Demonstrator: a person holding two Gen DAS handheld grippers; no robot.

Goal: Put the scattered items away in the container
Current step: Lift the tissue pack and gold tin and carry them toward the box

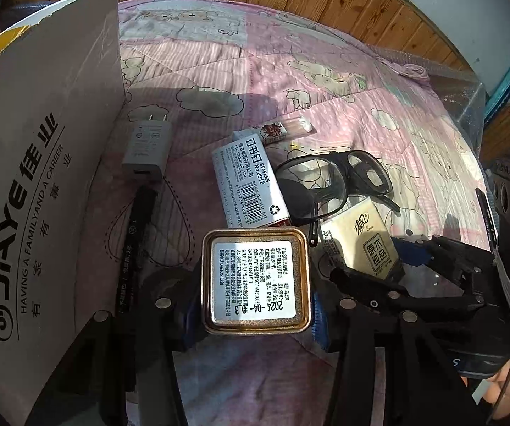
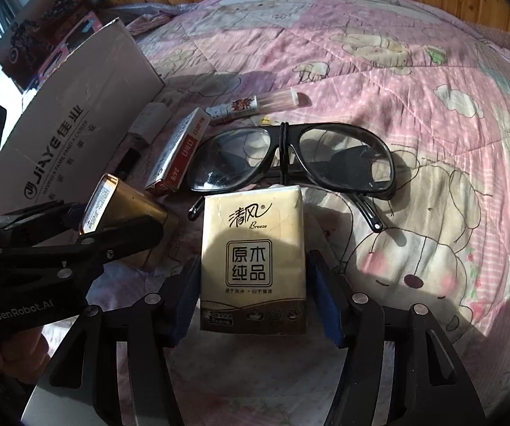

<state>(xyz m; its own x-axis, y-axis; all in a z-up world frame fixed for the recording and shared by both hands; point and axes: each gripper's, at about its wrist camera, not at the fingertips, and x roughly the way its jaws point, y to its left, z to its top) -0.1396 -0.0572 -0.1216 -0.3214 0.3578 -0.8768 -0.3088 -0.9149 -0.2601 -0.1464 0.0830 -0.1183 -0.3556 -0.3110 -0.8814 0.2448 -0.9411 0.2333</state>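
Both grippers loaded on the bed, box waiting at the left.

The left gripper (image 1: pixel 256 280) has its jaws clamped on the gold tin (image 1: pixel 256 281); the right gripper (image 2: pixel 253 277) straddles the tissue pack (image 2: pixel 253 259), jaws seemingly pressing its sides, though contact is hard to confirm. Next, I'd judge: carry each over the cardboard box (image 1: pixel 38 191) wall and release. Its inside is hidden. Glasses (image 2: pixel 292 158), staples box (image 1: pixel 249 181) and charger (image 1: pixel 147 151) lie on the quilt (image 2: pixel 414 106).
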